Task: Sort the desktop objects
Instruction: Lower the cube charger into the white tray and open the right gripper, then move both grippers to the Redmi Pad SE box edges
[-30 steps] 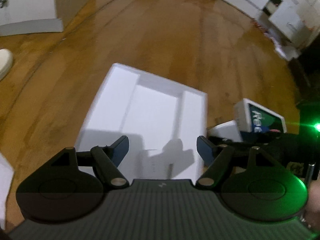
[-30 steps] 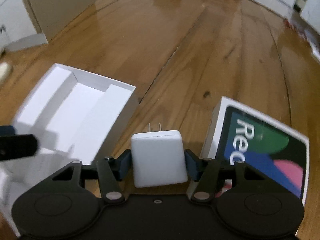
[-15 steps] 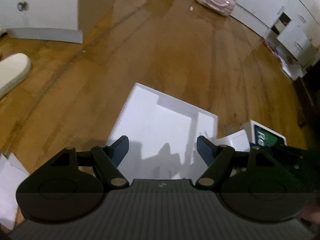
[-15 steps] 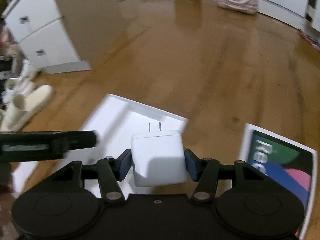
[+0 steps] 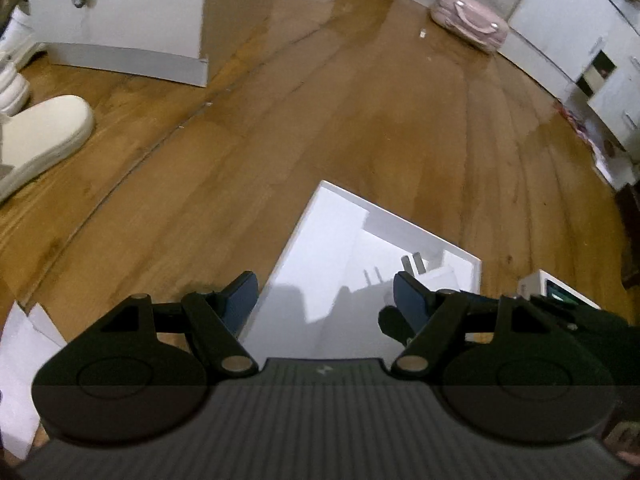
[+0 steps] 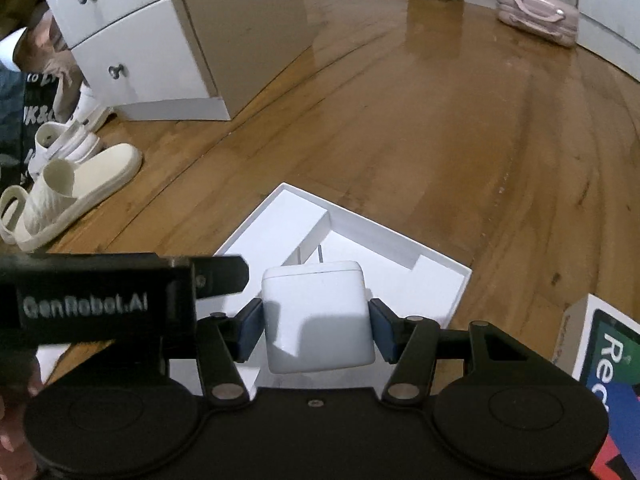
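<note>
— What fills the frame?
— Glossy brown wooden plank floor (image 6: 440, 120), reflecting light.
— Upper left?
— A white two-drawer cabinet with round metal knobs (image 6: 132, 52); cream slip-on shoes (image 6: 72, 192) below it.

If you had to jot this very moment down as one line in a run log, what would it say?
right gripper: shut on white charger, above open white box | left gripper: open, holds nothing | lid: beside box
</note>
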`<state>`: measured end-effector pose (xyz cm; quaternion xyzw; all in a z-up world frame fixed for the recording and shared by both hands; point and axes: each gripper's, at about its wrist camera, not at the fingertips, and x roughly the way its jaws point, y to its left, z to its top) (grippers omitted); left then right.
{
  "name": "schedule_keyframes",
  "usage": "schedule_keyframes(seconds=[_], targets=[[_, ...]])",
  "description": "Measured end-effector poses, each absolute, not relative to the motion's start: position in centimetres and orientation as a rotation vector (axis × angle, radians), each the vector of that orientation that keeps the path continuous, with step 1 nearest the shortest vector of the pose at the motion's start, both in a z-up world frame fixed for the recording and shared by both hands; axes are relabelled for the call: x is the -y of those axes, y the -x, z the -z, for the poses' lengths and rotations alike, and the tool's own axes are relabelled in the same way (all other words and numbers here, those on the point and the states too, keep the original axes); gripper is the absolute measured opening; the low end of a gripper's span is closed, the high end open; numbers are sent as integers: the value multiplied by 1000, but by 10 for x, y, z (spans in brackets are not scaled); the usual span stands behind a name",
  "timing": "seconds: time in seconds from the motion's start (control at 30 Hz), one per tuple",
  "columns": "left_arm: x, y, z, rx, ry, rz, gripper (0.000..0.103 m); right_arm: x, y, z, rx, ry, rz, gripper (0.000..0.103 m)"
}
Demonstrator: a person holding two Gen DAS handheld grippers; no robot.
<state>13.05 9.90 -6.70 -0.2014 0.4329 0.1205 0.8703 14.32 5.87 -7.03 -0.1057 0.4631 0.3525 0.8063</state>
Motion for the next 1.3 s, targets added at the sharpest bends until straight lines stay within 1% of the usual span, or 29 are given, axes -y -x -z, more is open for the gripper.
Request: schedule_keyframes(seconds=[0.2,0.37,0.57,0.67,0.8,0.97,1.03,1.13,1.2,1.3], targets=[[-104,-134,75,-913,488,-227,74,-62,-148,86,-1021,214,-766,62],[-102,-135,80,-923,469,-228,74,-75,-148,95,-1018,266,-765,62],[-103,-136,86,-944,489,-218,74,-74,-149,104,-1064,228,-750,62],[-102,-134,85,-945,488,-219,74,-71,-143,97,-1011,223,-739,62],[-101,-131,78,-926,514,-204,74,-56,-132,76,-969,207,-688,67],[-78,-127,65,-879,488,-117,74,0,-120,46,-987,110,-600,70],[-65,-125,63,-898,484,-65,74,35,-113,35,-1043,44,-504,74],[-41,-120,57,-906,529,41,74,92,-102,25,-1125,-104,-392,74],[-19,-120,55,-919,529,84,74,131,-94,22,-1116,-212,-368,74],[16,-121,51,-933,516,182,74,182,-94,25,-1100,-275,-295,74]])
